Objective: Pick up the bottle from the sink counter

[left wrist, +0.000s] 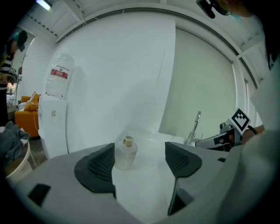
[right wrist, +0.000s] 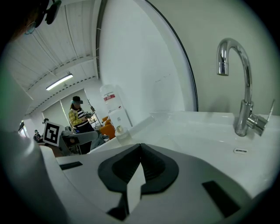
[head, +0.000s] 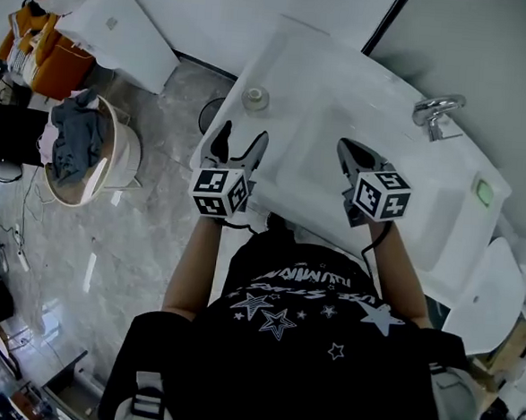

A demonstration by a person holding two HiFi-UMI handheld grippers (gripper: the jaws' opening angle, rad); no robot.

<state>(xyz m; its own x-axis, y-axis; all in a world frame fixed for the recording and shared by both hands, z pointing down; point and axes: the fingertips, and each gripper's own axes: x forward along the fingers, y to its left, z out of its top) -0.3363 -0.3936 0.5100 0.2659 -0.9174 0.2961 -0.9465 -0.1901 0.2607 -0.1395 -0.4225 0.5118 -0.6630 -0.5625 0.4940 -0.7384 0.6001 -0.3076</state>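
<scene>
White sink counter [head: 344, 85] carries 1 small clear glass bottle [head: 255, 98], faint against it, just beyond the left gripper [head: 242, 133], jaws apart; right gripper [head: 346, 148] closed, empty.

Left gripper [left wrist: 141, 161] jaws wide apart with nothing between them; clear, tan-capped bottle [left wrist: 126, 153] upright near the sink counter's [left wrist: 142, 192] far left edge, faucet [left wrist: 195, 127] toward its right.
</scene>
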